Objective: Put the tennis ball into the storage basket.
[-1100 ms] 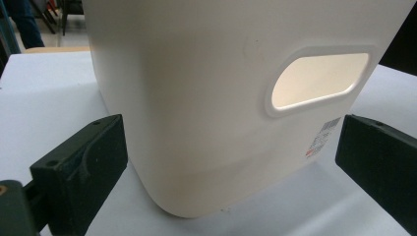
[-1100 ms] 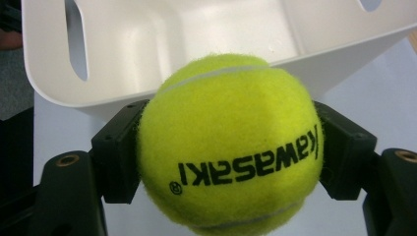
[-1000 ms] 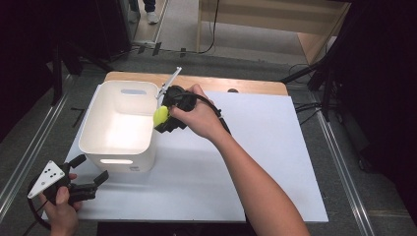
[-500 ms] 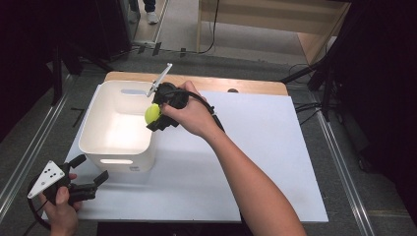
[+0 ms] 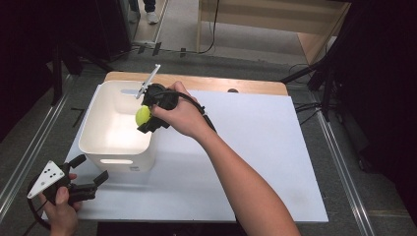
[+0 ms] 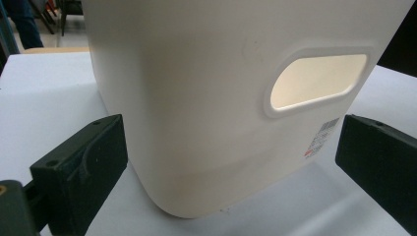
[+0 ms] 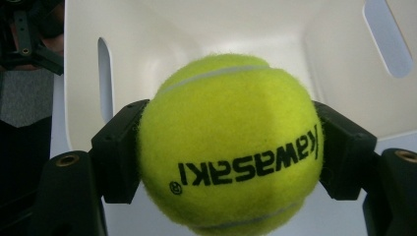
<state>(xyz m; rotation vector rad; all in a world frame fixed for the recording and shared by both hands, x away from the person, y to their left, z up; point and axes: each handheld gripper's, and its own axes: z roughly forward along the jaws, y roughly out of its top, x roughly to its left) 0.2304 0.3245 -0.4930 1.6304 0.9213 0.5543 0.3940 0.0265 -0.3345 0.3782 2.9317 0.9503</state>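
Observation:
A yellow-green tennis ball [image 5: 142, 115] [image 7: 231, 147] printed "KAWASAKI" is clamped between the jaws of my right gripper [image 5: 146, 118] [image 7: 228, 152]. It hangs over the right rim of a white plastic bin [image 5: 115, 130] [image 7: 162, 34], whose inside is bare. My left gripper [image 5: 91, 182] [image 6: 231, 162] rests open at the table's front left corner. Its jaws point at the bin's near wall [image 6: 211, 98] with the handle cut-out and touch nothing.
The bin stands on a white board [image 5: 255, 147] laid over a wooden table [image 5: 236, 86]. Metal rails [image 5: 29, 152] run along both sides of the table. Dark floor and cables lie beyond.
My right gripper has carried the ball leftward, from beside the bin's right wall to over its rim. The left gripper has stayed put.

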